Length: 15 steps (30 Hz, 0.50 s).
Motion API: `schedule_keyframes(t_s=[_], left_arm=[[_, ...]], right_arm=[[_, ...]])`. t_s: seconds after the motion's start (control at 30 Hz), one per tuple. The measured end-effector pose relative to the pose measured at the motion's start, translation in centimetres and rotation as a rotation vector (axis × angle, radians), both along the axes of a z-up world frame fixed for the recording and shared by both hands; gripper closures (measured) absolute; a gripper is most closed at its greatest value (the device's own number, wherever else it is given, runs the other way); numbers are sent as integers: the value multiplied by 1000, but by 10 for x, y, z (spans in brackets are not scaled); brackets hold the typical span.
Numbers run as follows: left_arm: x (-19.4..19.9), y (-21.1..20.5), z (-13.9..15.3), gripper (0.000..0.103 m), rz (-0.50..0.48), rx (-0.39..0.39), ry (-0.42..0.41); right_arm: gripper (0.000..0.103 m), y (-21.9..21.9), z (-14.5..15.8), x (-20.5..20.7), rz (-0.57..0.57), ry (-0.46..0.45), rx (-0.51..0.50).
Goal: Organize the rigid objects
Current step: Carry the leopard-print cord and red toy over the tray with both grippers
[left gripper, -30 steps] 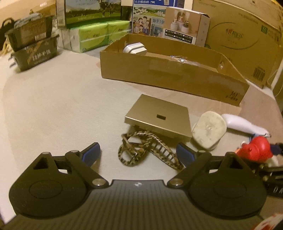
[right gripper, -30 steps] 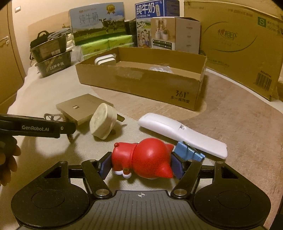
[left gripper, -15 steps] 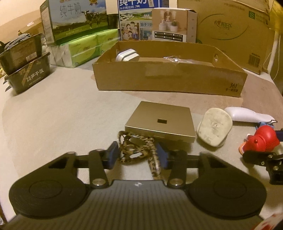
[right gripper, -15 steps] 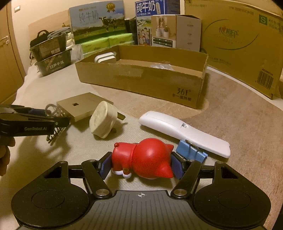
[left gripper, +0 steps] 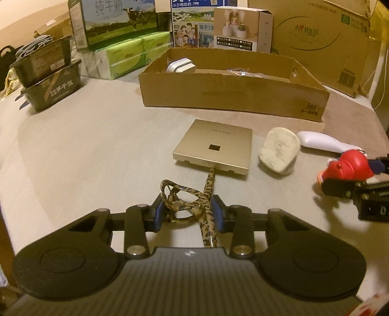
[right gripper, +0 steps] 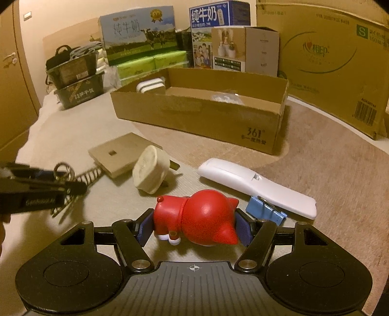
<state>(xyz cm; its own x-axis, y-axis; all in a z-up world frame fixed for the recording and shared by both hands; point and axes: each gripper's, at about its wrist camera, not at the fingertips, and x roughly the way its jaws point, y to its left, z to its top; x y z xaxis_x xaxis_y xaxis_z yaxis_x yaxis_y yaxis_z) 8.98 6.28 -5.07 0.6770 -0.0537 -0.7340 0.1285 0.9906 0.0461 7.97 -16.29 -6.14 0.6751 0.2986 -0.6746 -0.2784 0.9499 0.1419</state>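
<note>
Hidden under the left gripper's body (left gripper: 187,212): lower end of the leopard-print strap (left gripper: 206,194). Blurred by motion in the right wrist view: that gripper and strap. Largely screened by the cardboard box (right gripper: 194,114) wall: white item (right gripper: 150,85) and clear bag (right gripper: 225,97) inside. Cut off at the frame edge: person's hand (right gripper: 2,233).

You read "361°" printed on the open cardboard box (right gripper: 255,135); "纯牛奶" on the cow-picture milk carton (right gripper: 136,36), again on the blue milk carton (right gripper: 206,15); "S" on the large carton (right gripper: 361,31)
</note>
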Motion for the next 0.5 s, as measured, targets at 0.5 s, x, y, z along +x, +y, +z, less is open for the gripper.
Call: schedule_keyframes(t_s=[0.5], left_arm=[[-42,-19,31,68,-3,-17,-34]], right_arm=[[35,-15,26,-25,6,-48,23]])
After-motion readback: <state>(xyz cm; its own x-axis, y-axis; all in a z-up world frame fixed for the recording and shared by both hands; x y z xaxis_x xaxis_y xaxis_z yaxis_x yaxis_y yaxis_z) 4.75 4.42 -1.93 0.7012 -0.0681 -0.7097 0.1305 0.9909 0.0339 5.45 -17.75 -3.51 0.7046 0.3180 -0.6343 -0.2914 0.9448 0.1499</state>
